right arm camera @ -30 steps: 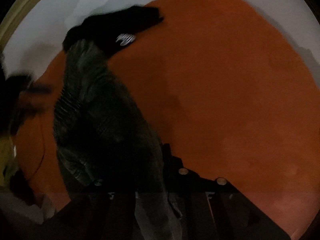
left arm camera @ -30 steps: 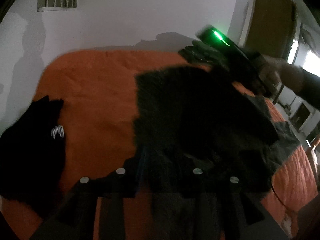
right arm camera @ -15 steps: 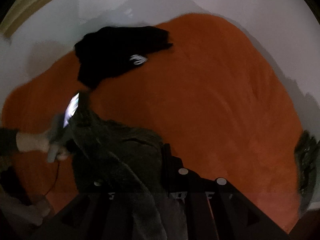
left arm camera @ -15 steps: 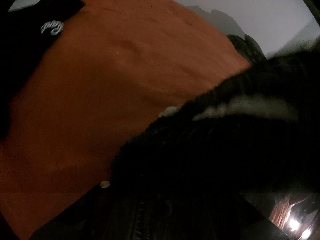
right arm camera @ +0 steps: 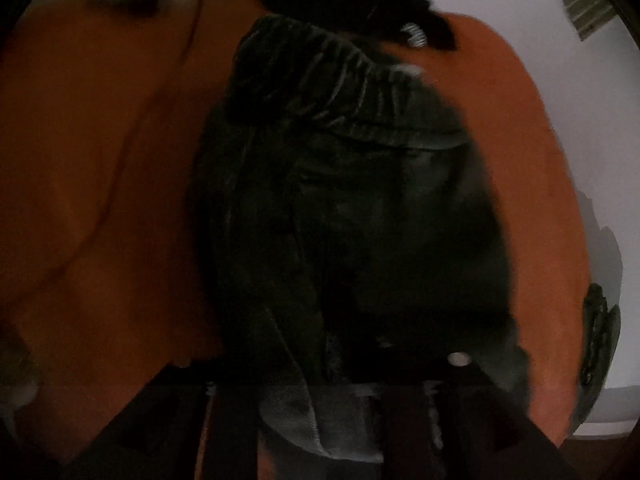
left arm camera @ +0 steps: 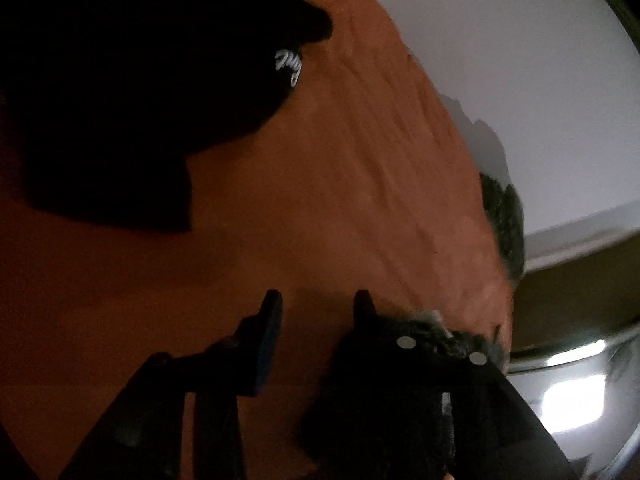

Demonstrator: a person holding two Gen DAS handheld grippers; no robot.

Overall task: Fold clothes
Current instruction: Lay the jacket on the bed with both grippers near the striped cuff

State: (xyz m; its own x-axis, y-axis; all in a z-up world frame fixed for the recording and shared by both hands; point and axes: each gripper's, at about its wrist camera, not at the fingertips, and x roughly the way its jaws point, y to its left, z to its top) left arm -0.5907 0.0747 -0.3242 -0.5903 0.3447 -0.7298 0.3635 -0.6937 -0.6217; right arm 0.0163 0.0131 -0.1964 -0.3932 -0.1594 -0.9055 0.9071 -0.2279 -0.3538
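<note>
Dark ribbed garment (right arm camera: pixel 344 184), orange bedspread (right arm camera: pixel 100 160)

Orange bed (left arm camera: pixel 320 200), black garment (left arm camera: pixel 140 100), dark trousers (right arm camera: pixel 340 200)

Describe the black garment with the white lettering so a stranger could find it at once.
Start from the orange bedspread that fills the scene. In the left wrist view, the black garment lies flat on it toward the wall, apart from the grey-green trousers. It alone is solid black with a small white script logo near its edge; the trousers have a gathered elastic waistband.
</note>
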